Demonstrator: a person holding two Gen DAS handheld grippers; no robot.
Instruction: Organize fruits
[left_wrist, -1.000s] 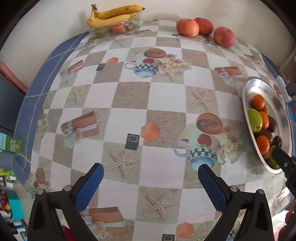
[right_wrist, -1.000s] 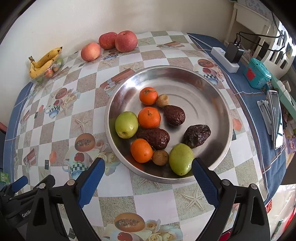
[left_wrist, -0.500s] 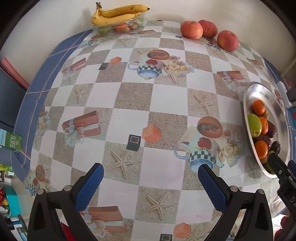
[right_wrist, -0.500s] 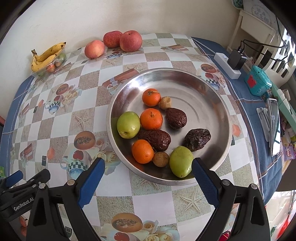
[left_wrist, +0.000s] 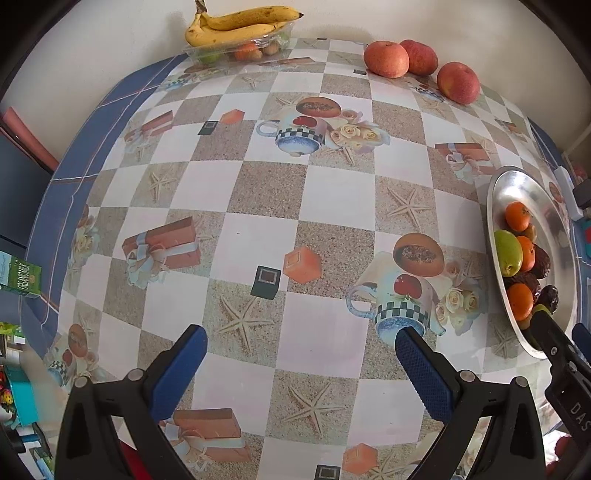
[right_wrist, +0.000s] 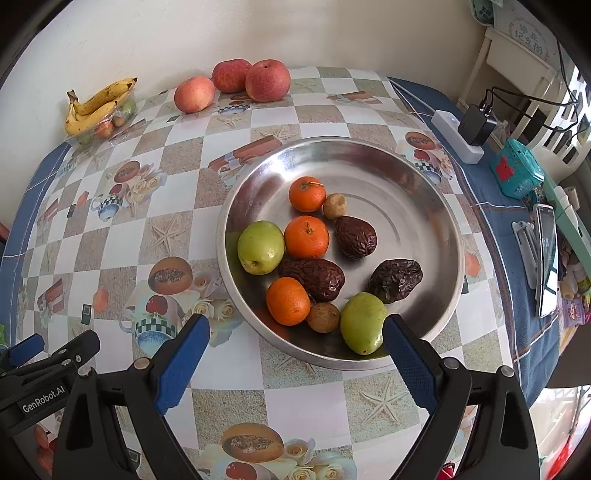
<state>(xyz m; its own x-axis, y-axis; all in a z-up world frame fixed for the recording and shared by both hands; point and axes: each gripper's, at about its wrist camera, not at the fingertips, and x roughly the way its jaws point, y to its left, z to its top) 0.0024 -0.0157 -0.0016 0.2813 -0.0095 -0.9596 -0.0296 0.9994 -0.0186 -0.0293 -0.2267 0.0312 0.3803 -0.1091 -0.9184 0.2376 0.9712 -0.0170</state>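
A round metal tray (right_wrist: 424, 206) on the patterned table holds three oranges (right_wrist: 306, 236), two green fruits (right_wrist: 260, 247), three wrinkled dark dates (right_wrist: 395, 279) and two small brown fruits. My right gripper (right_wrist: 295, 341) hovers open over the tray's near rim, nothing between its blue pads. The same tray (left_wrist: 517, 184) shows at the right edge of the left wrist view. My left gripper (left_wrist: 301, 354) stands open above bare tablecloth, well left of the tray. Three red apples (left_wrist: 386, 59) and a clear box with bananas (left_wrist: 236, 26) sit by the far wall.
A white power strip with a black plug (right_wrist: 461, 136), a teal box (right_wrist: 517, 173) and a phone (right_wrist: 546, 258) lie on the blue cloth right of the tray. The wall closes off the table's far side. A green carton (left_wrist: 20, 275) shows beyond the left edge.
Both grippers have drawn back and up a little, so the table and tray look slightly smaller and more of the far wall shows. No fruit has moved.
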